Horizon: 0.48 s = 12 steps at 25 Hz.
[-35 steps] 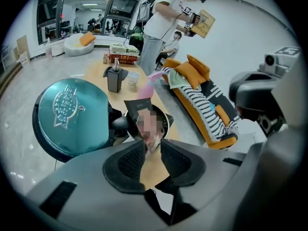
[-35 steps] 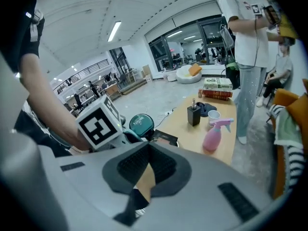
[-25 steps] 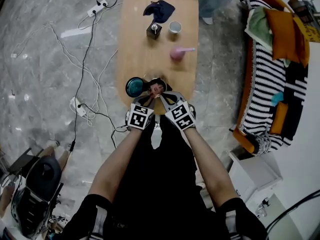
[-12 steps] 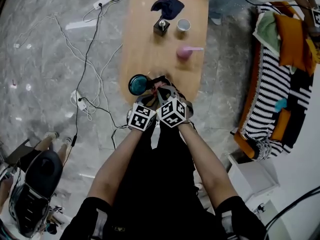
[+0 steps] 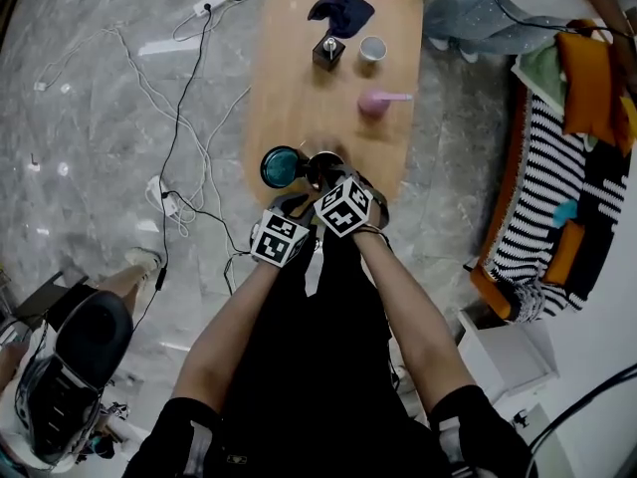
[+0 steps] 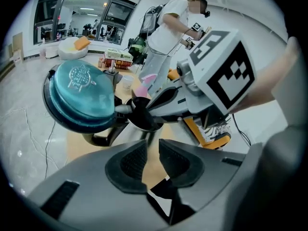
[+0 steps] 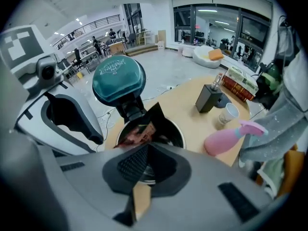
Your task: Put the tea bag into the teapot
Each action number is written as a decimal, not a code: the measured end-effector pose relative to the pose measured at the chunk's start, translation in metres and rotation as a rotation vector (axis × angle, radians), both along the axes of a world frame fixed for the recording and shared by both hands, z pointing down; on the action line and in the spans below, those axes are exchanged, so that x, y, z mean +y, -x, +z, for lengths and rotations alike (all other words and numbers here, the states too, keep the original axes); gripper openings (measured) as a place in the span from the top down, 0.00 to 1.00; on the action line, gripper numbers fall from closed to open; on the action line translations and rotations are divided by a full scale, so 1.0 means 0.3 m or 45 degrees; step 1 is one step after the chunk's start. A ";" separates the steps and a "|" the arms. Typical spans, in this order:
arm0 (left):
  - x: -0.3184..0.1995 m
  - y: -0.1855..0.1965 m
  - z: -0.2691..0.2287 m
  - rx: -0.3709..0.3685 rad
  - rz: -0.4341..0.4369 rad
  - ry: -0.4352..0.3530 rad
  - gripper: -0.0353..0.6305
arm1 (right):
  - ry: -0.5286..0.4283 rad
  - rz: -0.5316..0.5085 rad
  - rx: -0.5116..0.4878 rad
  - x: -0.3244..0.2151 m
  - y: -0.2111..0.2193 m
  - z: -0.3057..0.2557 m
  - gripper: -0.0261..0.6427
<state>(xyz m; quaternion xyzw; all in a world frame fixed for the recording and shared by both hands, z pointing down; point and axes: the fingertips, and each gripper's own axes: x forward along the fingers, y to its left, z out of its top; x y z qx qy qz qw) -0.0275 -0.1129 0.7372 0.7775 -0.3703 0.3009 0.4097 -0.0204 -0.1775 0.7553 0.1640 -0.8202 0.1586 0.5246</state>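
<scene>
Over the open mouth of the teapot [image 7: 179, 132]: tea bag [image 7: 143, 127], a dark packet with red print, tilted, its lower end pinched between the pads of the right gripper [image 7: 146, 154]. Right jaws clenched on the tea bag. The packet's upper corner stands above the rim, just below the teal lid [image 7: 118, 83], which is flipped up and back on its hinge.

Left gripper [image 6: 153, 147]: pads narrowly apart, nothing between them, table surface visible through the gap. It sits just beside the teapot on the person's left, close to the right gripper.

Teapot stands at the near end of the wooden table [image 5: 299, 98]. Farther along it: pink spray bottle [image 7: 228, 138], white paper cup [image 7: 230, 113], small black box [image 7: 210, 97], dark blue cloth [image 5: 341, 10].
</scene>
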 end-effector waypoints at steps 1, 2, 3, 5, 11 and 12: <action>-0.004 0.004 -0.008 -0.006 -0.004 -0.018 0.83 | -0.005 0.015 -0.004 -0.006 -0.006 -0.006 0.95; -0.012 0.007 -0.017 -0.010 -0.009 -0.039 0.83 | -0.018 0.036 -0.022 -0.015 -0.008 -0.018 0.95; -0.019 0.010 -0.023 -0.012 -0.014 -0.052 0.83 | -0.033 0.057 -0.049 -0.024 -0.008 -0.035 0.95; -0.025 0.012 -0.026 -0.015 -0.019 -0.042 0.83 | -0.058 0.088 -0.099 -0.033 -0.008 -0.068 0.95; -0.044 -0.022 -0.032 0.011 -0.003 -0.075 0.83 | -0.076 0.124 -0.179 -0.004 -0.019 -0.134 0.95; -0.040 -0.026 -0.031 0.007 0.008 -0.069 0.83 | -0.081 0.130 -0.216 0.000 -0.010 -0.150 0.95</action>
